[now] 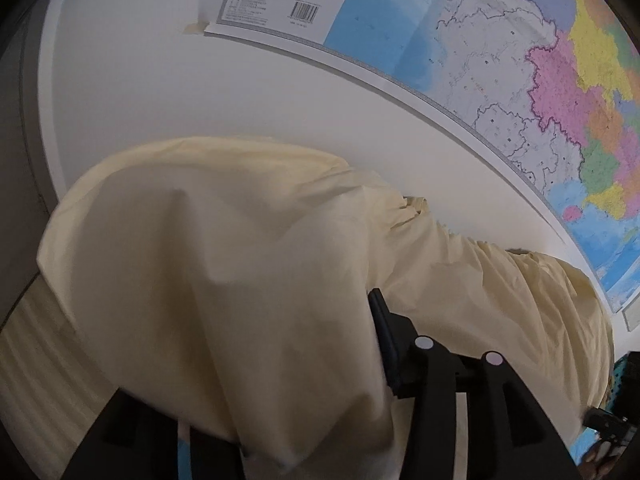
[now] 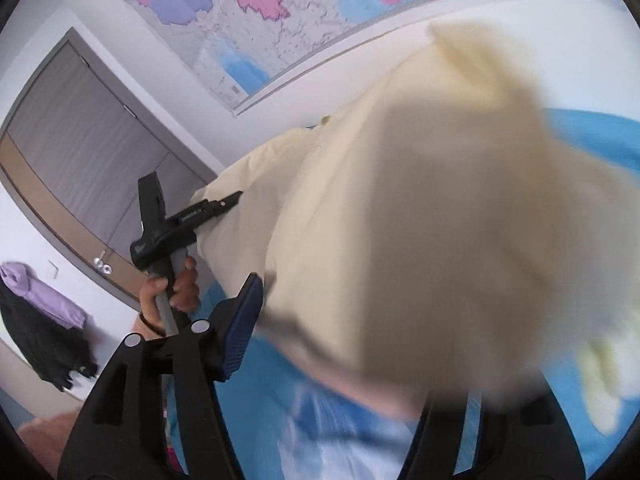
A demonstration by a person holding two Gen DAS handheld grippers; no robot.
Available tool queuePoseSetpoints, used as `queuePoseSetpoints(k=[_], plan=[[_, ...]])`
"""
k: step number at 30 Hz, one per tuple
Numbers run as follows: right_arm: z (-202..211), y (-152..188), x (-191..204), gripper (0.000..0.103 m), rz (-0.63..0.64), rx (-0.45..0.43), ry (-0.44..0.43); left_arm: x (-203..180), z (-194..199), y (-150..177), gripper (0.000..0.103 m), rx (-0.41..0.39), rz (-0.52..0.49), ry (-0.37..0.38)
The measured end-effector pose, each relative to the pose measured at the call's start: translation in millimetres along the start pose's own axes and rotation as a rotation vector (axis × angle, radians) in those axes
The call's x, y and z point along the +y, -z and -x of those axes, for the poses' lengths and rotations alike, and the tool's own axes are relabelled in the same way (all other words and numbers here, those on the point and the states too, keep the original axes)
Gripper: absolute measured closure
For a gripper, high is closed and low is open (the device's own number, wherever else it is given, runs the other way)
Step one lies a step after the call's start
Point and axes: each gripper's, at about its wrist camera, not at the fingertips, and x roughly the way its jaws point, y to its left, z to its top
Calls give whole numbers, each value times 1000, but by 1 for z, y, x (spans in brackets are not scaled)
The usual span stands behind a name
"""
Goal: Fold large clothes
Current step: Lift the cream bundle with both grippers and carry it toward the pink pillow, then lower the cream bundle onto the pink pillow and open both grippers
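A large cream-yellow garment (image 1: 224, 264) is held up in the air in front of a white wall. In the left wrist view it drapes over my left gripper (image 1: 320, 368); only the right finger (image 1: 386, 344) shows and the cloth hides the left one. In the right wrist view the same garment (image 2: 420, 220) is blurred and covers my right gripper (image 2: 340, 320); its left finger (image 2: 240, 328) touches the cloth edge. The left gripper (image 2: 224, 204) also shows there, gripping a corner of the garment, held by a hand.
A coloured map (image 1: 500, 60) hangs on the wall (image 1: 200, 100) behind the garment. A grey door (image 2: 80, 152) is at the left. Purple and black clothes (image 2: 44, 320) hang beside it. A blue surface (image 2: 320, 408) lies below.
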Motion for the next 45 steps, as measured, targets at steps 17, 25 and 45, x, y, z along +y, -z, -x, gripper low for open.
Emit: queuePoseSetpoints(k=[17, 25, 45], plan=[[25, -8, -55, 79, -75, -63, 157, -24, 79, 27, 43, -145, -65, -95], [49, 24, -70, 85, -146, -13, 68, -10, 86, 31, 43, -112, -7, -323], [-16, 14, 7, 70, 187, 32, 194, -9, 22, 21, 25, 21, 19, -203]])
